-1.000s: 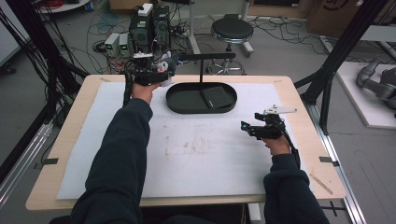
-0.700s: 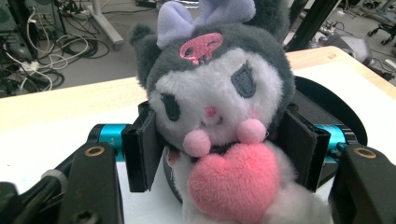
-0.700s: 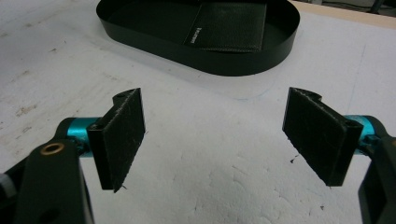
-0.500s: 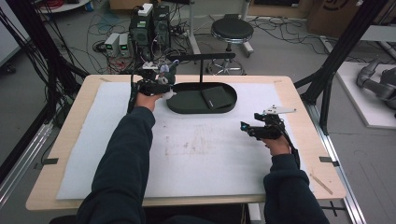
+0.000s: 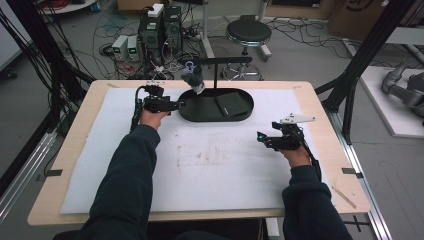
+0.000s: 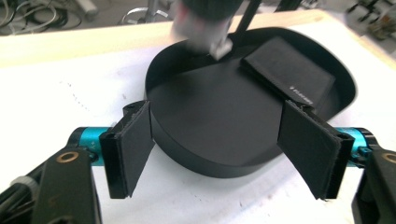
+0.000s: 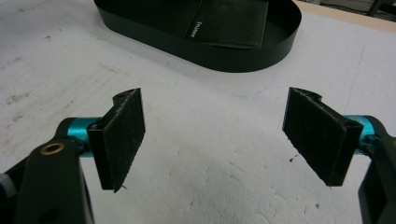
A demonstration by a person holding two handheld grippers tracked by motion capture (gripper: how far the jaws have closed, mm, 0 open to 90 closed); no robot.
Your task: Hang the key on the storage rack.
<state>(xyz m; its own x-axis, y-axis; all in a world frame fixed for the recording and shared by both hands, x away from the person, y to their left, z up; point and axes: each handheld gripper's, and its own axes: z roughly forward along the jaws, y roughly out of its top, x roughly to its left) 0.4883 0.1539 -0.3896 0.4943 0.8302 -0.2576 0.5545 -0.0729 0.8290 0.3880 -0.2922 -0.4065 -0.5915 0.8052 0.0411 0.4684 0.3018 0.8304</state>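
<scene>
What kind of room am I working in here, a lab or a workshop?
Most likely a robotics lab: computer towers and loose cables on the floor behind the table, black frame struts alongside, and a grey robot arm at the right.

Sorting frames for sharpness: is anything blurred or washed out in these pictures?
Left gripper view: the grey hanging object over the black oval tray is smeared by motion, while the black wallet stays sharp. Right gripper view: crisp, with the white table mat brightly lit. High view: soft overall, with even light and faint shadows.
</scene>
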